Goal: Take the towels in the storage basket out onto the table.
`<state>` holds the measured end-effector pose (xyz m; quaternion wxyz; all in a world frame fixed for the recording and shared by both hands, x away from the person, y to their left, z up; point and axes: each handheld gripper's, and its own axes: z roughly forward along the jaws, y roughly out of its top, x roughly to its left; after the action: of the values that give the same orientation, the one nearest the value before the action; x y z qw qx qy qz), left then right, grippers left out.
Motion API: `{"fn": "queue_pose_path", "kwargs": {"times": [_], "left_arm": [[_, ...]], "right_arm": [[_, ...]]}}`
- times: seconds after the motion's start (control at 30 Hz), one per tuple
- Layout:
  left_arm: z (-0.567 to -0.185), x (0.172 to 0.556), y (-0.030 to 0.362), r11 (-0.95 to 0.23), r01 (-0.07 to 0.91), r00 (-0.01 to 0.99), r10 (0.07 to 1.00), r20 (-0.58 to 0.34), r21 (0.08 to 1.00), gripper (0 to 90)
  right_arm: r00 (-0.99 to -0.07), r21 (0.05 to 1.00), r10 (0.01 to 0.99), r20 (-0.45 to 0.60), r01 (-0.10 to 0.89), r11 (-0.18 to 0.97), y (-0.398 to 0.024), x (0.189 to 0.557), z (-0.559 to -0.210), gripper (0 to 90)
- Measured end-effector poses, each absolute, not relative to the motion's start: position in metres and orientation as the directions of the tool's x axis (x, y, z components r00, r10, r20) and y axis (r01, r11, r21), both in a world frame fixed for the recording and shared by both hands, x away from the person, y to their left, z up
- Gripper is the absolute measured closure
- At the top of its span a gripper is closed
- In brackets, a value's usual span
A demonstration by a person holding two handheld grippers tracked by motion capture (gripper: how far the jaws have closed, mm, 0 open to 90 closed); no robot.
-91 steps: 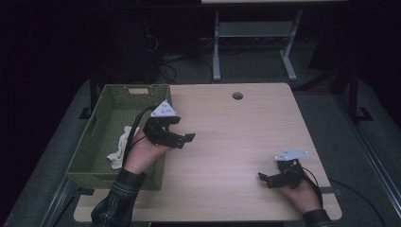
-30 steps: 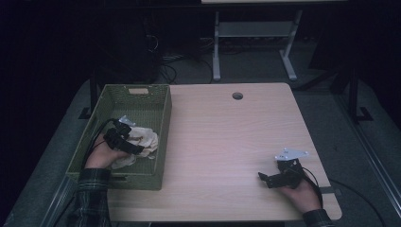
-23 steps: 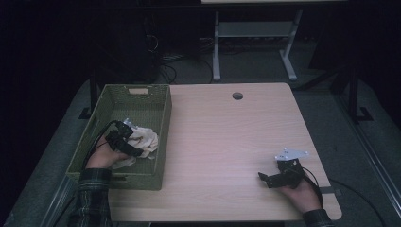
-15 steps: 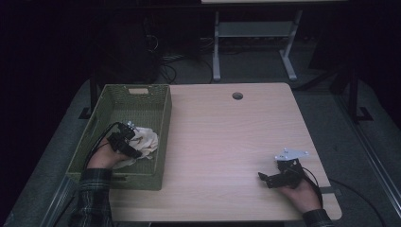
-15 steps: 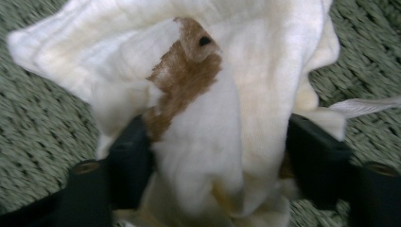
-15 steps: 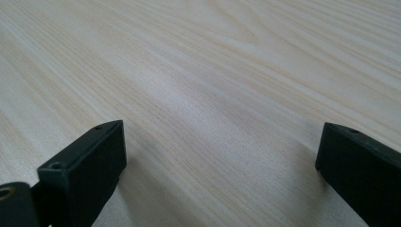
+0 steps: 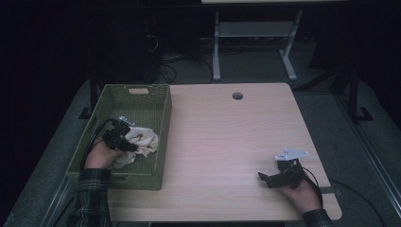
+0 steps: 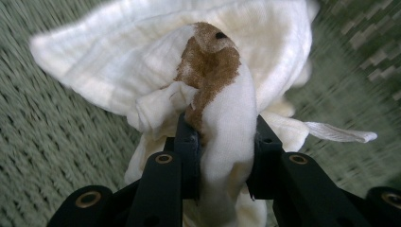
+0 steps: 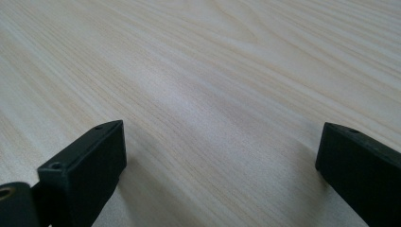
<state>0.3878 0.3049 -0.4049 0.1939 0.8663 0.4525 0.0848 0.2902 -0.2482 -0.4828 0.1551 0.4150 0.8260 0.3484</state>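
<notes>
Left gripper point(image 8: 222, 156) pinches cloth point(image 8: 189, 71) inside basket point(image 7: 156, 142) — right gripper point(image 9: 222, 161) gapes.

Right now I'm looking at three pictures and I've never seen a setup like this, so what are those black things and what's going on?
No robot here: a person holds a black two-jaw hand gripper in each hand, each with its own camera.

The high view looks down on a pale wooden table. At its left sits a green woven basket. The left gripper reaches inside it.

The left gripper view looks along that gripper's jaws, closed on a crumpled white cloth with a brown stain.

The right gripper rests near the table's right front corner. The right gripper view shows its jaws spread wide over bare wood, holding nothing.
</notes>
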Motion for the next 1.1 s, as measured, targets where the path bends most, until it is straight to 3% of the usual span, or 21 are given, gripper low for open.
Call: {"fn": "queue_pose_path", "kwargs": {"times": [0.4,0.77,1.1], "left_arm": [[-0.365,0.374,0.314,-0.428,0.643,0.612,0.786,-0.090,0.635,70.2],[-0.333,0.358,0.328,-0.250,0.517,0.599,0.789,-0.137,0.819,70.3],[-0.304,0.345,0.335,-0.179,0.404,0.632,0.763,-0.133,0.897,70.1]], "right_arm": [[-0.607,0.704,0.794,0.033,0.577,0.413,-0.248,0.290,-0.483,2.1],[-0.607,0.704,0.794,0.033,0.578,0.413,-0.248,0.290,-0.483,2.1],[-0.608,0.705,0.794,0.032,0.577,0.413,-0.248,0.290,-0.483,2.1]]}}
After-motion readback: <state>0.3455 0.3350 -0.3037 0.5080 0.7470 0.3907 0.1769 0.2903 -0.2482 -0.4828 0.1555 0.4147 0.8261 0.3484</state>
